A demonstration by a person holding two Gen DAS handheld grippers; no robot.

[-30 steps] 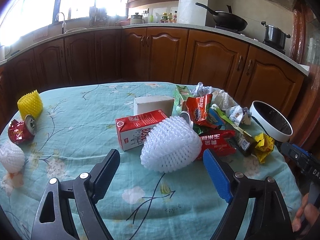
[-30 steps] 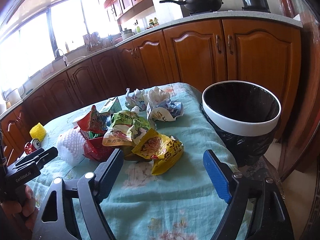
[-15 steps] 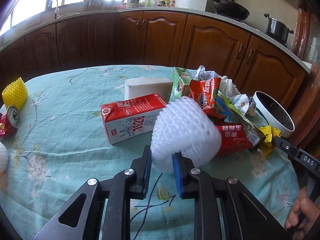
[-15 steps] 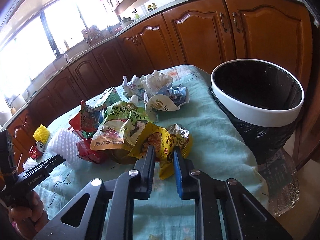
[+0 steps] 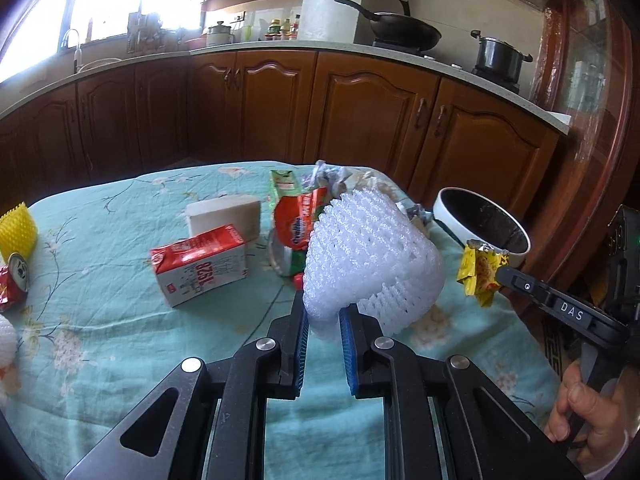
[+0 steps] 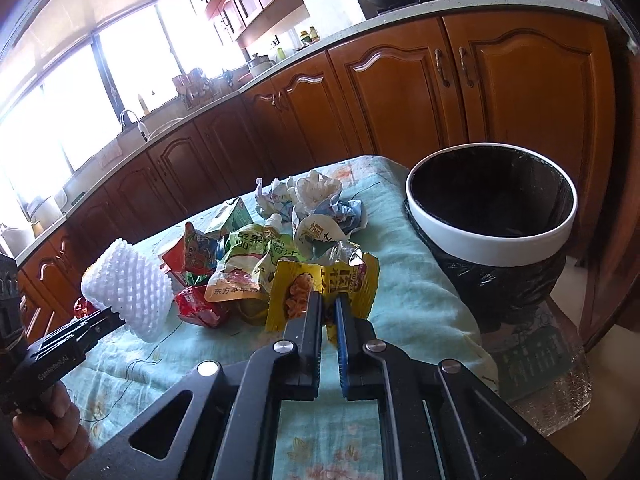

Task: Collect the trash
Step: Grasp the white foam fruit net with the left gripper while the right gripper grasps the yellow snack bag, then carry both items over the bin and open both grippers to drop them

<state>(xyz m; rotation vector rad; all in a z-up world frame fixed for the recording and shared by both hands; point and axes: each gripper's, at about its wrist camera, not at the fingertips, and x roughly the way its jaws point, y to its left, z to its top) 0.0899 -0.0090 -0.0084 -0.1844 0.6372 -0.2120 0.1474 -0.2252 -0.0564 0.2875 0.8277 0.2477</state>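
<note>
My left gripper (image 5: 323, 312) is shut on the lower edge of a white foam fruit net (image 5: 372, 256), which hangs lifted over the teal tablecloth (image 5: 120, 360). The right wrist view shows that net (image 6: 128, 292) at the left. My right gripper (image 6: 325, 304) has its jaws closing tight on a yellow snack wrapper (image 6: 296, 292), with the pads pressing the foil. From the left wrist view, the wrapper (image 5: 478, 276) shows at the right, just in front of the bin. The white-rimmed bin (image 6: 492, 248) with a black liner stands beyond the table's right end.
A red milk carton (image 5: 200, 264), a white box (image 5: 224, 216), a yellow foam net (image 5: 16, 232) and a crushed red can (image 5: 12, 284) lie on the table. Snack wrappers (image 6: 240, 264) and crumpled paper (image 6: 316, 192) are piled mid-table. Wooden cabinets (image 5: 360, 120) line the far side.
Both grippers went from wide open to shut. The left one took the white foam net and raised it. The right one closed on the yellow wrapper and pulled it up from the pile.
</note>
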